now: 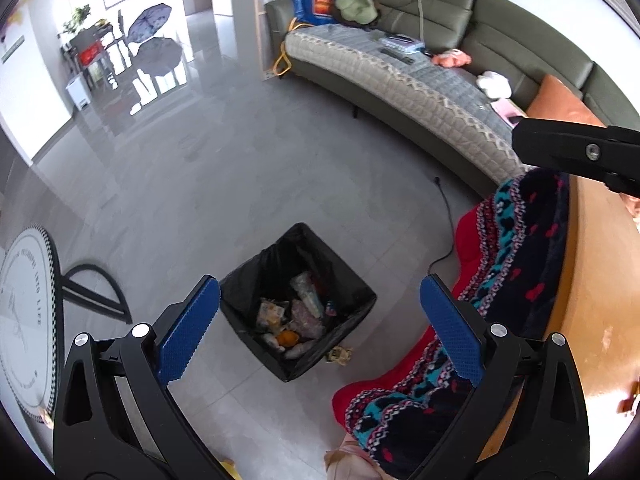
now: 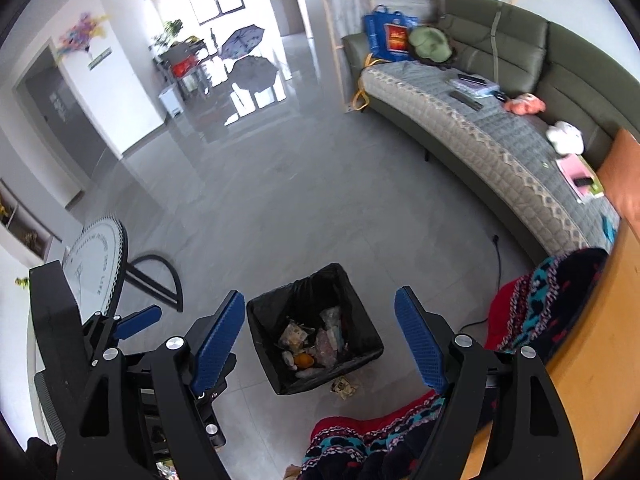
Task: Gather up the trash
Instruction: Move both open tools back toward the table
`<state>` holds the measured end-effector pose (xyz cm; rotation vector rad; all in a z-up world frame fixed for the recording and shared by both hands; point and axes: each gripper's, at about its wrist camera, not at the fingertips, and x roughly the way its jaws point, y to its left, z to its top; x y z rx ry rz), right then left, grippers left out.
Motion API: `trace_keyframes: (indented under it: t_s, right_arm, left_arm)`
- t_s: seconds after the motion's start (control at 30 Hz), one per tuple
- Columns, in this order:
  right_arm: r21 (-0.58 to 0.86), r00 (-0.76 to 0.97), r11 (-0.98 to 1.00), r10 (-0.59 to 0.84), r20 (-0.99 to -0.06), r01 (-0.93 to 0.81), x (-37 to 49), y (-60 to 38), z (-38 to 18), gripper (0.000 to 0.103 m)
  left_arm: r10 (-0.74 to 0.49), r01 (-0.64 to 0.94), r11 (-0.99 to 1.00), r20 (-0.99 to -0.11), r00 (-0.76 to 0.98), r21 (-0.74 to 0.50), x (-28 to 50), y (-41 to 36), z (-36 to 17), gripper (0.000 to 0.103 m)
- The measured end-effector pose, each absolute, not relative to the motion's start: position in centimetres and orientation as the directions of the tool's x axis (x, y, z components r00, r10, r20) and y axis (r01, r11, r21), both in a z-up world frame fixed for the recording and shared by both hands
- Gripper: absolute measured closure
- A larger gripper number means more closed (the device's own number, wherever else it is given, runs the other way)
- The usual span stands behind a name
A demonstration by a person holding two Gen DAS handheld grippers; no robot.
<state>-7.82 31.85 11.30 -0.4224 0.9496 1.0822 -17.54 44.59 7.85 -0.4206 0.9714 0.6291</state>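
Left wrist view, from left to right: a round white table (image 1: 24, 320) with lettering near its rim fills the left edge, its black curved base (image 1: 96, 292) resting on the grey tiled floor (image 1: 200, 160). The left claw (image 1: 320, 324) hangs with both blue pads spread wide and nothing between them. Between and beyond the pads stands the trash bin (image 1: 352, 320), square, lined with a black bag and partly filled with wrappers and an orange scrap. A crumpled wrapper (image 1: 339, 356) lies on the floor touching the bin's near right corner, outside the rim. Right of it a patterned red and dark blanket (image 1: 512, 264) drapes over the edge of a wooden table (image 1: 592, 280), and a black cable (image 1: 446, 216) runs across the tiles toward the sofa (image 1: 440, 20). Open floor stretches wide behind the bin, up to the umbrellas (image 1: 156, 36) by the window.

Right wrist view: the other claw's blue pad shows at the far left, just beside the round table. The right claw (image 2: 320, 344) is also spread, pads apart and empty, framing the bin. The wrapper sits just off the bin's near right corner, close to the blanket's edge. The sofa's long quilted seat edge curves along the right side, well apart from the bin.
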Motion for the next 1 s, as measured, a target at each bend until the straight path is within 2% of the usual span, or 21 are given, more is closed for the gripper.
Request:
trace_keyframes:
  t_s: [0.33,1.0]
  right_arm:
    - [0.158,0.244,0.578,0.555,-0.795,-0.801,-4.7,21.5,13.3,0.025]
    - [0.165,0.463,0.85,0.423,-0.779,-0.5,0.4,-7.3,13.2,0.023]
  left_arm:
    - [0.226,-0.519,0.851,-0.842,0.49,-0.074,-12.8,36.4,9.8,0.006]
    - [-0.066,-0.06,0.991,-0.827,0.558,-0.119,-4.0,10.4,10.9,0.006]
